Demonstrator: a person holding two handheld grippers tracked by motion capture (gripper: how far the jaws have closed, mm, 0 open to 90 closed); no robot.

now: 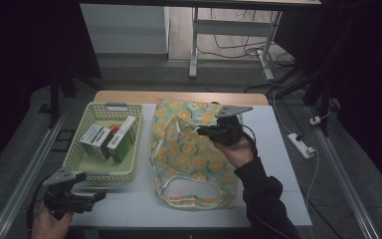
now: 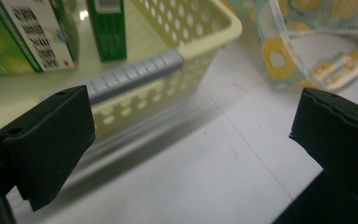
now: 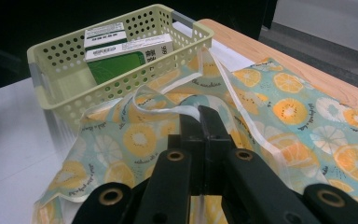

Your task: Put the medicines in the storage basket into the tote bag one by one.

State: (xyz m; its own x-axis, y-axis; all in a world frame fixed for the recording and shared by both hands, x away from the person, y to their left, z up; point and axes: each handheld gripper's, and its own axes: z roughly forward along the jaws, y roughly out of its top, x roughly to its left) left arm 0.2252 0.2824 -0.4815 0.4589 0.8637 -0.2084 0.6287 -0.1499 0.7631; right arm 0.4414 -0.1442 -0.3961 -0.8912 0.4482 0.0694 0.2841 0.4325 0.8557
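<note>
Fruit-printed cloth bag (image 1: 191,149), pale blue with orange and yellow citrus slices, lay flat on the white table (image 1: 278,164), just to the right of the pale yellow perforated plastic basket (image 1: 82,167). My right gripper (image 1: 202,130) sat over the bag's upper part, its jaws pressed together on the bag's pale handle strap (image 3: 161,110), which looped up from the cloth. My left gripper (image 1: 99,195) hung near the table's front left corner, just in front of the basket, jaws spread wide with nothing between them. Inside the basket stood green-and-white cardboard boxes (image 1: 110,140), leaning together. The basket's grey handle bar (image 2: 130,77) showed close ahead in the left gripper view.
</note>
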